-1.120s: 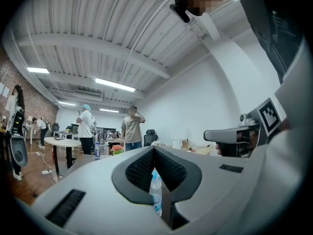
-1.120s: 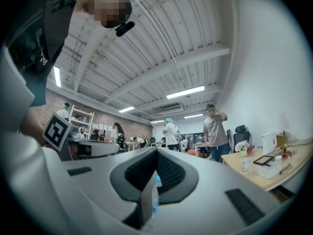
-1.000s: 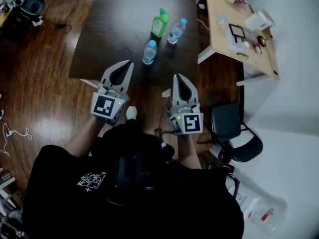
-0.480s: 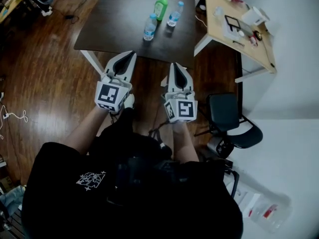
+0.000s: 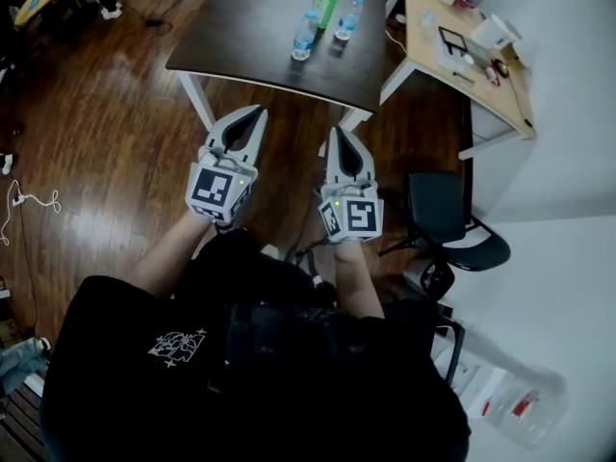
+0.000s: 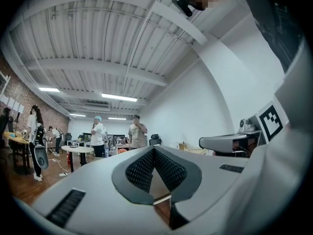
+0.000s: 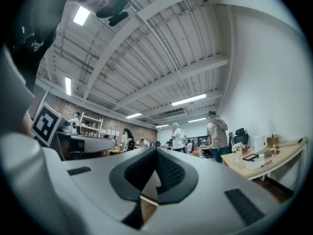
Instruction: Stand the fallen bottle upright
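Observation:
A green bottle [image 5: 328,0] and two clear water bottles [image 5: 305,37] [image 5: 347,20] stand close together on the dark table [image 5: 241,37] at the top of the head view. All three look upright from here. My left gripper [image 5: 256,112] and right gripper [image 5: 337,131] are held side by side over the wooden floor, well short of the table's near edge. Both point toward the table. In the left gripper view the left gripper [image 6: 154,150] is shut with nothing in it. The right gripper [image 7: 156,151] is likewise shut and empty in its own view.
A light wooden desk [image 5: 481,94] with clutter stands right of the dark table. A black office chair [image 5: 445,231] sits on the floor at my right. Cables [image 5: 27,200] lie at the left. Several people [image 6: 138,133] stand far off in the room.
The table and bottles have slid farther away toward the top of the head view. Both grippers, earlier over the table's near edge, are now over bare floor, still shut.

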`<state>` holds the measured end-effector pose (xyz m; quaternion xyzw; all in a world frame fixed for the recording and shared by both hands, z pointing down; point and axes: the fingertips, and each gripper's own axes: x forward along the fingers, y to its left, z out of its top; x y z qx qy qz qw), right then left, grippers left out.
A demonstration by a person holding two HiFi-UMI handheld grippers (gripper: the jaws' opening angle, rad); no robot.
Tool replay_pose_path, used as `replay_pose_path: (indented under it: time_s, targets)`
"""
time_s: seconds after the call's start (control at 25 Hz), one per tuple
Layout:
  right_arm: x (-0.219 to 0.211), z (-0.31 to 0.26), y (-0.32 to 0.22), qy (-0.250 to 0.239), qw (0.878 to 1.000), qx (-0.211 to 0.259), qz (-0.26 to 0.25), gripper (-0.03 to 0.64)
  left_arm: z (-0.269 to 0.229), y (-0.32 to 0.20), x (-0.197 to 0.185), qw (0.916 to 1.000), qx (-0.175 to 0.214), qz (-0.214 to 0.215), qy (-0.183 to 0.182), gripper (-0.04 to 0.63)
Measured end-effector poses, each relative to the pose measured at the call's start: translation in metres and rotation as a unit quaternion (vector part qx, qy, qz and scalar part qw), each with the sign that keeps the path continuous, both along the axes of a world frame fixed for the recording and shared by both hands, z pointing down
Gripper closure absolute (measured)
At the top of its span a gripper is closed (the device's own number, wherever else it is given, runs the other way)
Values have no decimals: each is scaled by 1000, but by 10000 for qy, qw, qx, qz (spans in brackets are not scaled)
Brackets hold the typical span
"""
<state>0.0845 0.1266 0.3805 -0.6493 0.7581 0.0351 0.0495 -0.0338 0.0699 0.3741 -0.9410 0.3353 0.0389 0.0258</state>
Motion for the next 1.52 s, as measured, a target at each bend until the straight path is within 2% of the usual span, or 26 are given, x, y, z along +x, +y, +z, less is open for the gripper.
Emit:
replay_pose_path:
  time_s: [0.2, 0.6, 0.88, 1.52]
  targets:
    - [-13, -11, 11, 19, 10000, 44, 70, 606, -10, 13, -5, 9998, 99, 142, -28, 604]
    - [-50, -13, 29, 63, 9995, -42, 311, 607, -16, 20, -30, 9993, -3, 351, 135, 604]
    - [-54, -12, 37, 49, 9990, -105, 429, 607, -18, 25, -42, 9991, 18, 400, 153, 605]
    - [-73, -25, 42, 258, 9991, -9, 348, 607, -27, 35, -52, 9987, 123, 453, 207, 606]
